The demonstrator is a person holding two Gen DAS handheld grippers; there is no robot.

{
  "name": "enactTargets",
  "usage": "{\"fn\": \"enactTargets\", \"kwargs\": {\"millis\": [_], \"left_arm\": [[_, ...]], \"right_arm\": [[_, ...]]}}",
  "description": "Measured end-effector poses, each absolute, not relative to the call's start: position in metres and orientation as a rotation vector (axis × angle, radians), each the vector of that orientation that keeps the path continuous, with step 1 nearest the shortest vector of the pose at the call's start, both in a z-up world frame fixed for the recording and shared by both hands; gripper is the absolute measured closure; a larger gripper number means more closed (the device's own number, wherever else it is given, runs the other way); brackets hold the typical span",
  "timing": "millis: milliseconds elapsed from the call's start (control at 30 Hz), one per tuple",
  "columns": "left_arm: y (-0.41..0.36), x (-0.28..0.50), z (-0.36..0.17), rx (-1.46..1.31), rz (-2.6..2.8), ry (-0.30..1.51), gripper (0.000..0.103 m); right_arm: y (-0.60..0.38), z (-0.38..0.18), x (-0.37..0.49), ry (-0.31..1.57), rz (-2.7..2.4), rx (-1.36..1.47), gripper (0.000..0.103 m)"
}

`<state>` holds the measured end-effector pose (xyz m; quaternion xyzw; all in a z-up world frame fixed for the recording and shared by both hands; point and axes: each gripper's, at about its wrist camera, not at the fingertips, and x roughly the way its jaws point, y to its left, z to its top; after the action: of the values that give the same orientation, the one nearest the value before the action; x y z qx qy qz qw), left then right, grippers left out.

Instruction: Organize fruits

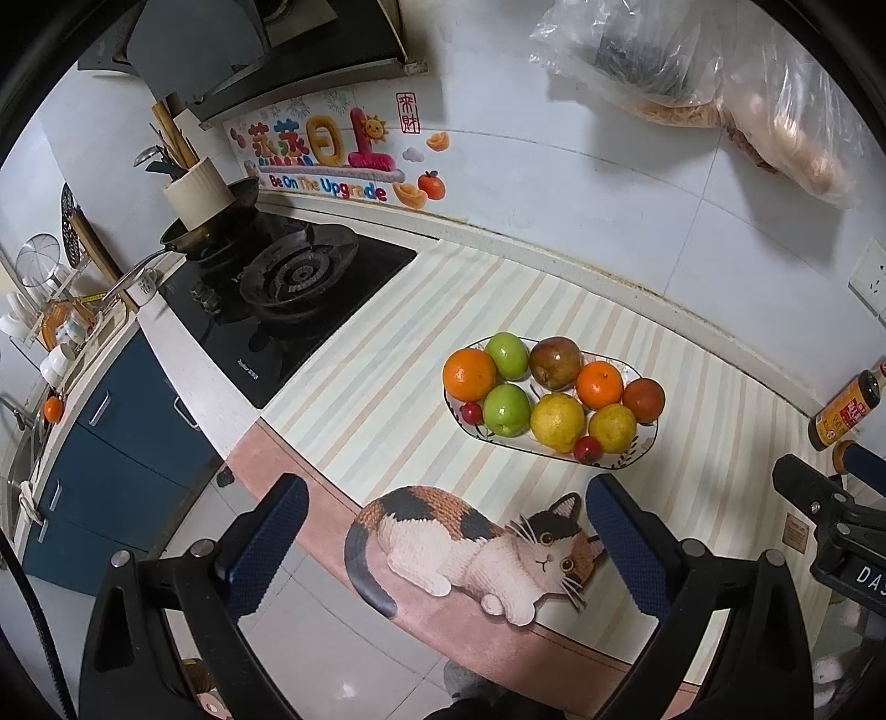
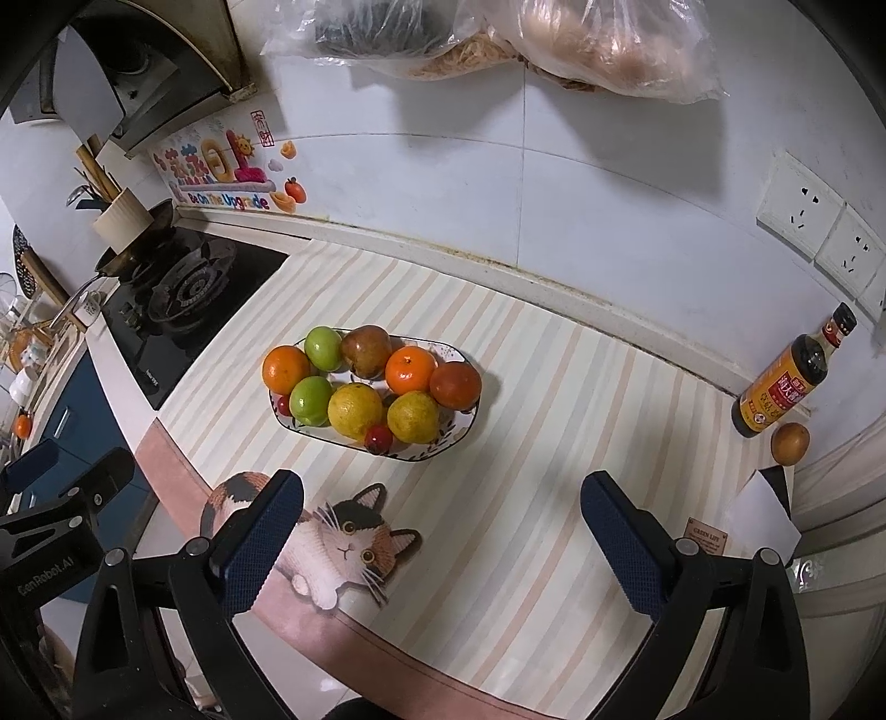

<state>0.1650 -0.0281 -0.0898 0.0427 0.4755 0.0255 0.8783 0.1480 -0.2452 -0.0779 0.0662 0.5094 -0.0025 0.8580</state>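
An oval patterned plate (image 1: 645, 446) (image 2: 462, 437) on the striped mat holds several fruits: oranges (image 1: 469, 374) (image 2: 410, 369), green apples (image 1: 506, 410) (image 2: 311, 400), yellow citrus (image 1: 557, 422) (image 2: 355, 411), a brownish pear (image 1: 555, 363) (image 2: 365, 350) and small red fruits (image 1: 588, 449) (image 2: 379, 438). A loose round orange-brown fruit (image 2: 790, 443) lies by the sauce bottle at the right. My left gripper (image 1: 446, 531) is open and empty, near the mat's front edge. My right gripper (image 2: 442, 529) is open and empty, in front of the plate.
A dark sauce bottle (image 2: 786, 382) (image 1: 844, 412) stands at the right by the wall. A gas hob (image 1: 288, 299) (image 2: 183, 299) with a pan lies to the left. Plastic bags (image 2: 554, 44) hang on the wall above. A cat picture (image 1: 476, 548) marks the mat's front.
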Motion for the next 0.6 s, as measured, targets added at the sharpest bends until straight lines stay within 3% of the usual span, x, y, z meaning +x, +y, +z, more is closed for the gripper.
{"fn": "enactTargets", "kwargs": {"millis": [600], "left_arm": [[-0.0312,0.1580,-0.0795,0.078,0.036,0.992,0.000]], "right_arm": [[-0.2440,-0.0700,0.1436,1.065,0.023,0.136,0.001]]}}
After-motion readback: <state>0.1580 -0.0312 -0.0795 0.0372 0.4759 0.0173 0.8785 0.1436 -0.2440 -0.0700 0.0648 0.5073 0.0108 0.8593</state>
